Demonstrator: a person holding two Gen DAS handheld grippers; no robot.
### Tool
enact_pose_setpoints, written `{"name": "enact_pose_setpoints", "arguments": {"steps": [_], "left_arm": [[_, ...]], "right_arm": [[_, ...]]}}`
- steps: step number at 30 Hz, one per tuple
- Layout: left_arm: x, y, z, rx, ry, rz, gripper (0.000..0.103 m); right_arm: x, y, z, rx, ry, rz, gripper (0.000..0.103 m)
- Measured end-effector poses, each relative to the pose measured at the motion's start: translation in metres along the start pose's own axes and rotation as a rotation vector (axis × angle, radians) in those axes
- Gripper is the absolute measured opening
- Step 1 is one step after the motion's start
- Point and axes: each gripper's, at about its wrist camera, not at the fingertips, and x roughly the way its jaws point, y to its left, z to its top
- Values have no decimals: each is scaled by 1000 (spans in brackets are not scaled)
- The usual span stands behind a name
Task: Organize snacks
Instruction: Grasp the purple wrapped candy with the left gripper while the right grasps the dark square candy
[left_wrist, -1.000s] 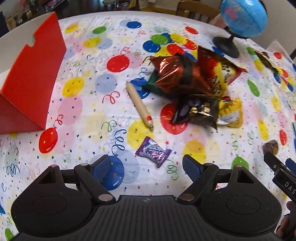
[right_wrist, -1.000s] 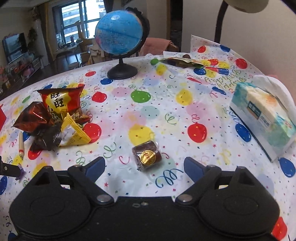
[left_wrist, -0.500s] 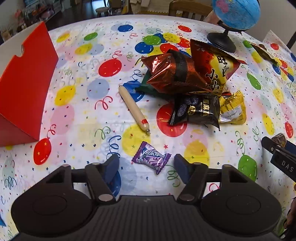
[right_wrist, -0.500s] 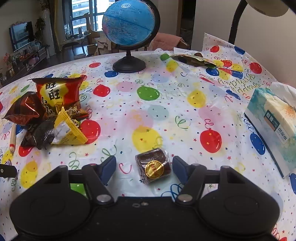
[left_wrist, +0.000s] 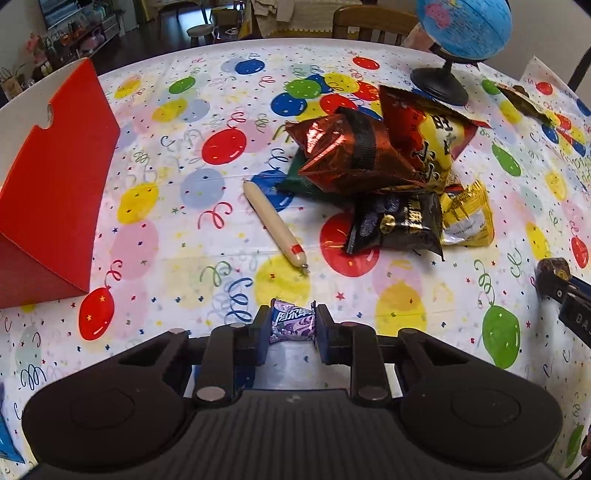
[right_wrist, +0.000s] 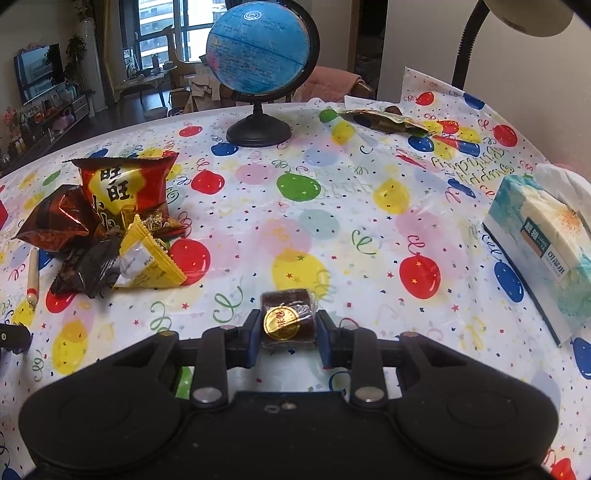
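Left gripper (left_wrist: 290, 334) jaws just closed, now pinching purple candy (left_wrist: 291, 325) on worktop (left_wrist: 177, 236). Right gripper (right_wrist: 285, 338) jaws likewise closed, pinching brown roll (right_wrist: 288, 321). Both snacks being gripped, judged ready for lifting toward red box (left_wrist: 51, 206).

A window (right_wrist: 162, 33), television (right_wrist: 38, 72) and wooden chair (left_wrist: 373, 22) stand beyond the table.

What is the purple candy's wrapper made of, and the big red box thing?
The purple candy looks wrapped in thin shiny plastic film: it is glossy, printed, with crimped ends. The red box looks like matte cardboard: flat stiff panels, sharp folds, a white inside and a cut notch. Neither is certain from looks alone.
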Motion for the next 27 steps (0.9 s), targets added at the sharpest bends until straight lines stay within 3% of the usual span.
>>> {"name": "enact_pose_setpoints", "arguments": {"steps": [5,11,27], "left_arm": [[-10,12,1,-24,5,-12,24],[-36,19,2,-9,-44,-25,24],[-103,70,9,15,-147,-42,24]], "right_arm": [[-19,5,1,5,-22,23,28],[-46,20,7,34,-45,93,28],[-107,95,42,-39,-131,245,28]]}}
